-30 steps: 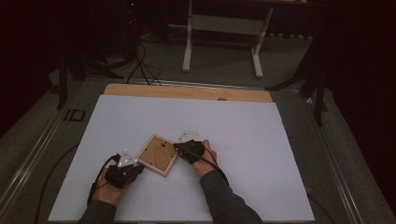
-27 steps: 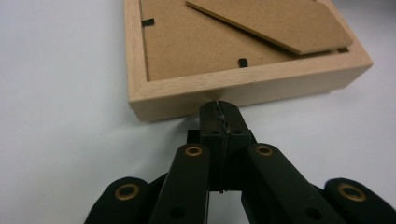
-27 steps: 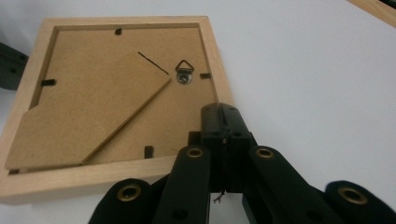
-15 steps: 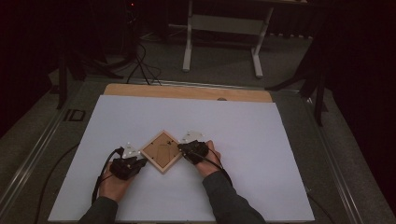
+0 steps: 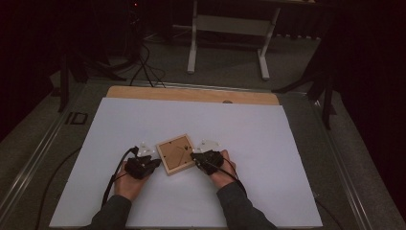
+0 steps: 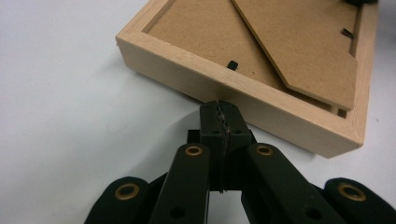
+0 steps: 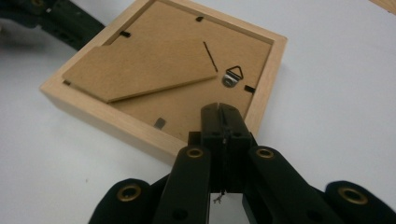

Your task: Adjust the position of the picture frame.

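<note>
Rotated since the earlier frames, the wooden picture frame [image 5: 176,154] now lies nearly square at the lower centre of the high view, face down on the white tabletop [image 5: 268,143] with its backing board up. The left hand-held gripper [image 5: 152,163] and the right hand-held gripper [image 5: 195,157] — both with jaws pressed together, gripping nothing — nudge opposite sides, seemingly steering it. Nothing nearby blocks it — its hanger ring [image 7: 232,76] and stand flap [image 7: 140,70] face upward.

A white sheet [image 5: 268,158] covers the tabletop, whose wooden edge [image 5: 191,93] shows along the far side. Beyond it, a pale metal stand [image 5: 227,36] rests on the grey floor [image 5: 158,67], near black cables [image 5: 143,64].
</note>
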{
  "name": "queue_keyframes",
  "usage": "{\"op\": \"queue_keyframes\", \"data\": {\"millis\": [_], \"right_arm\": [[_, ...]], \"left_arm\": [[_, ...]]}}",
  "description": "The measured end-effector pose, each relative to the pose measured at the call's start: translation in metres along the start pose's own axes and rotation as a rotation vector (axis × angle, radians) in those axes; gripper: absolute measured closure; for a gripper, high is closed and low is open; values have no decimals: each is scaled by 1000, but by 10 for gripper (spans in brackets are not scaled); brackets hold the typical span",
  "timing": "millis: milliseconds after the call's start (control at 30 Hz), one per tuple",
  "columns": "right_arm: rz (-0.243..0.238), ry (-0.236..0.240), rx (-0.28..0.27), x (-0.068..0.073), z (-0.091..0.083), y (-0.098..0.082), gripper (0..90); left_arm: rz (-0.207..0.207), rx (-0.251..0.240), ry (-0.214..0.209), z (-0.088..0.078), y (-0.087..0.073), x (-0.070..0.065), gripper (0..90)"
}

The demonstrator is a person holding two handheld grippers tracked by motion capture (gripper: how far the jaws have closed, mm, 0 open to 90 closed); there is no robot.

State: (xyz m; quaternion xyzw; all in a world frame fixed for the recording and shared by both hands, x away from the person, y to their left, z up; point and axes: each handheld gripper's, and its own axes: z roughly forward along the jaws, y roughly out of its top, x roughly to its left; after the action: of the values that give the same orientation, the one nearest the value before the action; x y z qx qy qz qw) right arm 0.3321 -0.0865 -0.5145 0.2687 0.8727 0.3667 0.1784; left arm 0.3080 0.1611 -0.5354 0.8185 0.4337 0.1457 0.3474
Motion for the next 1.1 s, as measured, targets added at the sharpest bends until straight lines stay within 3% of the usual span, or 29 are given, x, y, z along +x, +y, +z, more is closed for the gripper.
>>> {"op": "queue_keyframes", "data": {"millis": [167, 367, 700, 1100], "right_arm": [[-30, -37, 5, 0, -7, -4, 878], [11, -67, -19, -12, -25, -16, 881], [36, -67, 14, -17, -34, -42, 883], [56, -45, 17, -19, -33, -43, 886]], "left_arm": [[-19, -19, -4, 11, 8, -2, 899], [-11, -11, 2, 18, 17, -4, 898], [-6, -11, 9, 29, 29, -5, 899], [5, -4, 30, 40, 41, -2, 899]]}}
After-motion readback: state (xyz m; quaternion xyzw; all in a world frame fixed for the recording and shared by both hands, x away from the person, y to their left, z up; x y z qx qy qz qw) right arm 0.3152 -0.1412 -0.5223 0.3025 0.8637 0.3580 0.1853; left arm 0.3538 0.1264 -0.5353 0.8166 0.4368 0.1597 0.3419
